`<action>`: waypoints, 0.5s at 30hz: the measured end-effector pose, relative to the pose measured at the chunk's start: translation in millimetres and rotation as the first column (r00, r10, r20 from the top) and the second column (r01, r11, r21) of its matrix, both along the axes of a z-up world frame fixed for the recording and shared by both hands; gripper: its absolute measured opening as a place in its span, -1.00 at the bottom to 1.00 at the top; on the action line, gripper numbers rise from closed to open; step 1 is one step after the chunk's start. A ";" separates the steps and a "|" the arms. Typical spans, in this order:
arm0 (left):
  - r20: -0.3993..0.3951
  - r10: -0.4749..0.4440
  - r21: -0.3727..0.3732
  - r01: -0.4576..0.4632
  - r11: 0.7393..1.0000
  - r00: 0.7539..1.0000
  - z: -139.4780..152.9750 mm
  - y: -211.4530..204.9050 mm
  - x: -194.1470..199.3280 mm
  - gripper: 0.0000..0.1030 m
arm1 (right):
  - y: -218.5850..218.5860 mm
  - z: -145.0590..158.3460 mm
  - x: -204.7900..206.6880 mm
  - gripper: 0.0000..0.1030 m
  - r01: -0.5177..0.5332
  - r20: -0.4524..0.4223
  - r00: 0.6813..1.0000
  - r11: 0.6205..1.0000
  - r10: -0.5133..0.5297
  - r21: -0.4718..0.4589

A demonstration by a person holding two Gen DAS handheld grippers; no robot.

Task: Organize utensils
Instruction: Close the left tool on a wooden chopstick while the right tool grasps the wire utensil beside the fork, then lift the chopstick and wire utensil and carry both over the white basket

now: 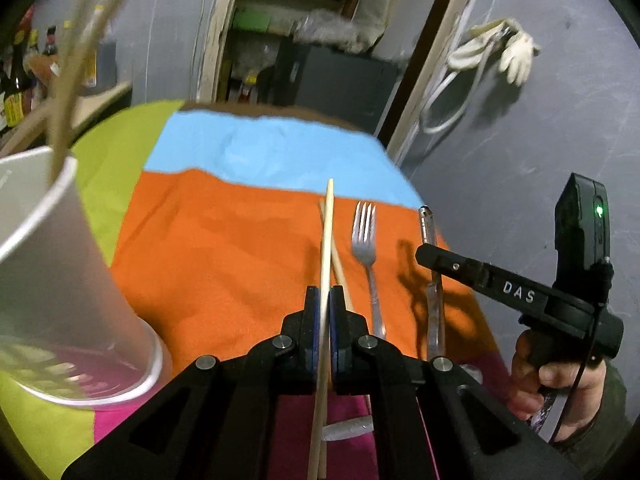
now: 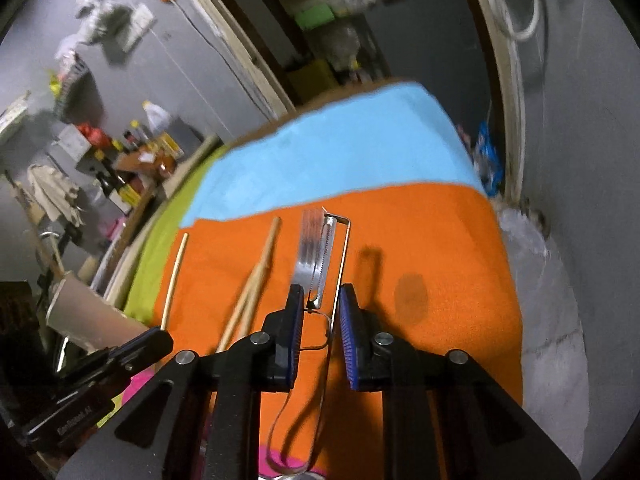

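My left gripper (image 1: 325, 294) is shut on a pale wooden chopstick (image 1: 327, 236) and holds it above the orange cloth; it also shows in the right wrist view (image 2: 175, 276). A second chopstick (image 1: 341, 276) lies under it on the cloth (image 1: 224, 248). A metal fork (image 1: 366, 248) lies to its right, then a metal wire-handled peeler (image 1: 431, 264). My right gripper (image 2: 320, 300) is open, its jaws on either side of the peeler (image 2: 326, 256), with the fork (image 2: 310, 240) just left of it. A white paper cup (image 1: 52, 272) with sticks in it stands at the left.
The table is covered in orange, blue (image 1: 264, 148), green and pink cloth patches. A grey wall (image 1: 540, 132) runs close on the right. Shelves with bottles (image 2: 132, 148) stand at the far left. A doorway opens behind the table.
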State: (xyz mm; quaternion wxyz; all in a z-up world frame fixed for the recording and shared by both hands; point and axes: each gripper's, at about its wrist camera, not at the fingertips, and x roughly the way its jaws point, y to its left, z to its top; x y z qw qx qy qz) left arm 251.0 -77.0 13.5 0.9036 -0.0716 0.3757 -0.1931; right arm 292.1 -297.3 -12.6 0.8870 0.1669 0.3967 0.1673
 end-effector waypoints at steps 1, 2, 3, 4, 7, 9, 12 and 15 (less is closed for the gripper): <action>0.017 0.001 -0.004 -0.001 1.000 1.000 2.1 0.0 -2.5 -0.95 | 1.9 4.7 -6.0 -0.71 0.000 0.035 0.999 1.000 0.000 -0.006; 0.050 0.003 -0.015 -0.002 1.000 0.999 5.8 1.6 -7.7 -0.95 | 4.2 9.5 -12.3 -0.71 0.002 0.073 0.997 1.000 -0.001 -0.013; 0.076 0.002 -0.026 0.000 1.000 0.997 9.0 2.4 -11.0 -0.95 | 7.1 14.7 -19.6 -0.72 0.002 0.115 0.993 1.000 0.000 -0.021; 0.101 0.002 -0.035 0.002 0.999 0.995 12.4 3.2 -14.9 -0.95 | 10.7 18.4 -23.6 -0.72 0.004 0.144 0.990 1.000 0.000 -0.026; 0.177 0.007 -0.050 0.002 0.999 0.984 21.4 6.7 -25.8 -0.95 | 20.0 29.9 -42.0 -0.73 0.010 0.249 0.968 0.999 0.001 -0.045; 0.224 0.020 -0.049 -0.009 0.999 0.974 27.5 6.5 -33.5 -0.95 | 26.6 36.5 -53.8 -0.73 0.015 0.312 0.950 0.998 0.006 -0.064; 0.255 0.027 -0.065 -0.011 0.998 0.967 33.7 7.6 -42.4 -0.95 | 38.3 47.5 -68.7 -0.73 0.018 0.388 0.921 0.995 0.022 -0.099; 0.302 0.041 -0.093 -0.013 0.996 0.952 43.0 12.2 -53.5 -0.95 | 44.7 57.1 -78.0 -0.73 0.019 0.434 0.901 0.994 0.028 -0.103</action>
